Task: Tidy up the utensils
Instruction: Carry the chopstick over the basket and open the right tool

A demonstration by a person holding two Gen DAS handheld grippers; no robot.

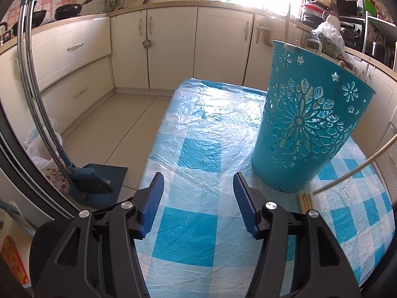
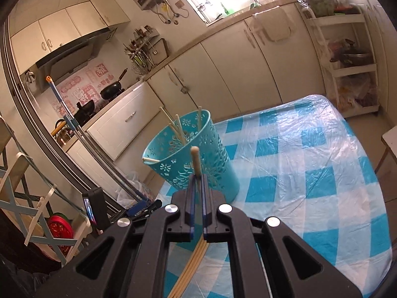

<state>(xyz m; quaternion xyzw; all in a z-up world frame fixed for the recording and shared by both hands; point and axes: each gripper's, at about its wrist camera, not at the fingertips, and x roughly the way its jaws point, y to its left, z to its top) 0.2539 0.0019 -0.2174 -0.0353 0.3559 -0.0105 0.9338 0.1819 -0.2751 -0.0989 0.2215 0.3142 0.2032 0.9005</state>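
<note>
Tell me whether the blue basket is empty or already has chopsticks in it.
Not empty. The right wrist view shows several chopsticks standing inside the blue basket, leaning on its rim.

Left wrist view looks down along its fingers over the checked table (image 1: 198,236); right wrist view faces likewise; both share the blue basket (image 1: 310,129).

Teal perforated plastic basket (image 2: 191,154) upright on desk, several pale wooden chopsticks (image 2: 177,128) leaning inside. More chopsticks (image 1: 305,200) flat at its base. One chopstick (image 2: 195,160) clamped.
</note>
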